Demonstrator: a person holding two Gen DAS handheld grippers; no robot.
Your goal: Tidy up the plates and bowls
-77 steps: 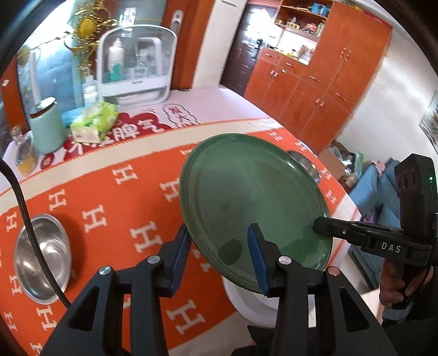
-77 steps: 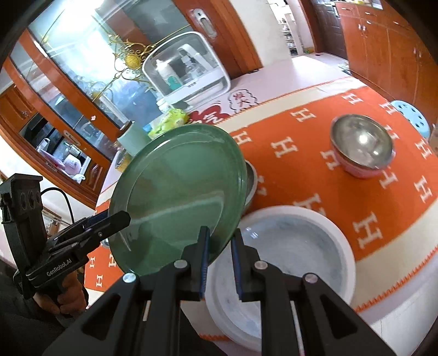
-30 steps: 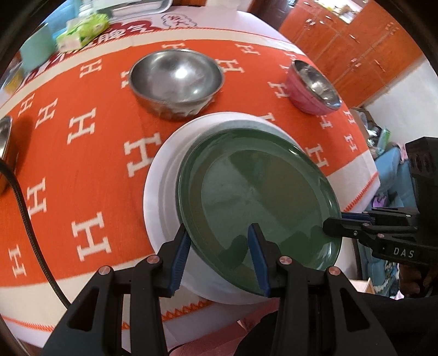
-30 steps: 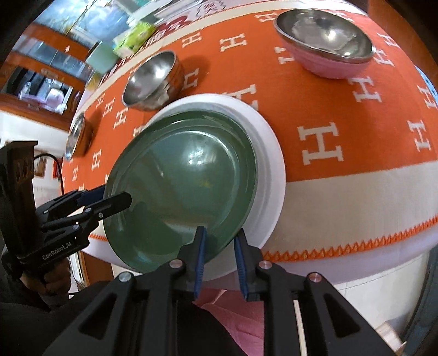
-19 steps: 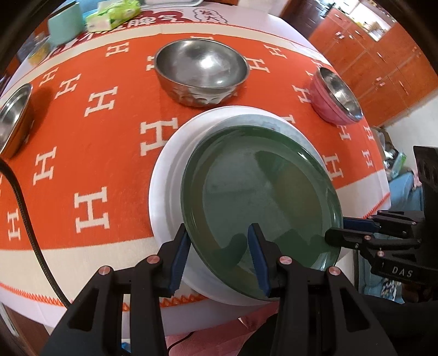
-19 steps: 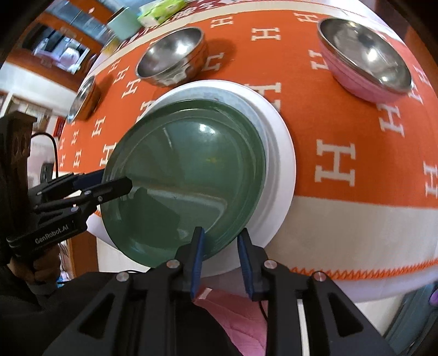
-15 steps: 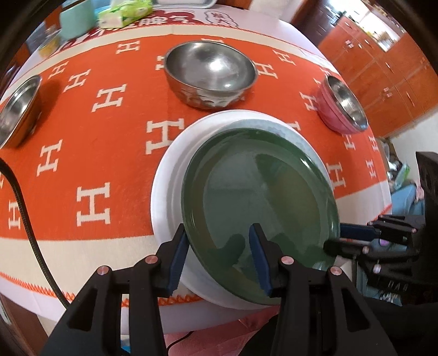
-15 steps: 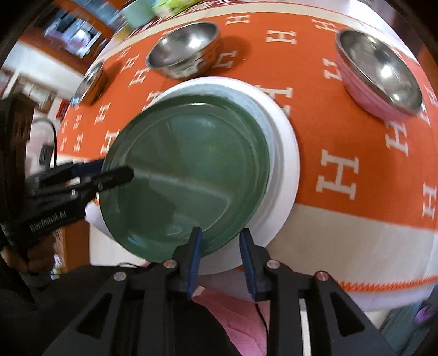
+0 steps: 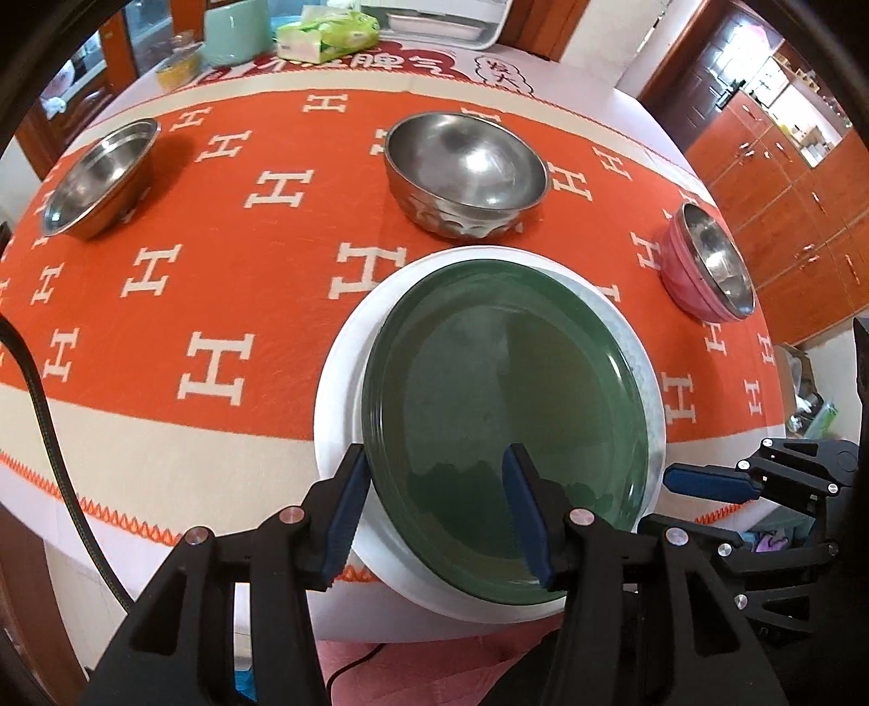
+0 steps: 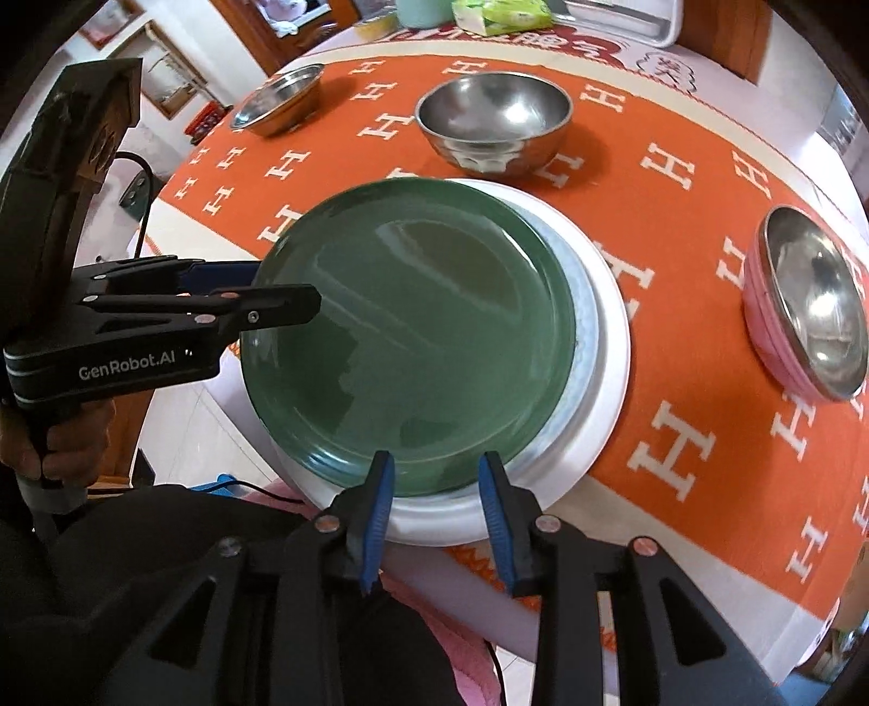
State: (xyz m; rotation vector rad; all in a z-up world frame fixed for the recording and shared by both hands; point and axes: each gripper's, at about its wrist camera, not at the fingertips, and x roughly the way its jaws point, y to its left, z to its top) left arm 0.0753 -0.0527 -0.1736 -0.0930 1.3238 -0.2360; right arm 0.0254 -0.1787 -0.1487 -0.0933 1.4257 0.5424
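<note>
A green plate (image 9: 508, 413) lies on a white plate (image 9: 339, 402) at the table's near edge; both also show in the right wrist view, green plate (image 10: 413, 336) and white plate (image 10: 611, 358). My left gripper (image 9: 437, 491) is open, its jaws astride the green plate's near rim. My right gripper (image 10: 434, 491) is open at the plate's near rim. A large steel bowl (image 9: 464, 174), a small steel bowl (image 9: 98, 179) and a pink bowl (image 9: 706, 266) stand apart on the cloth.
An orange cloth with white H marks (image 9: 217, 271) covers the round table. A tissue pack (image 9: 326, 35), a mint canister (image 9: 233, 27) and a white tray (image 10: 619, 19) stand at the far side. Wooden cabinets (image 9: 787, 152) are at the right.
The green plate was carried tilted, then lowered onto the white plate. Both grippers have opened wider and let go of its rim.
</note>
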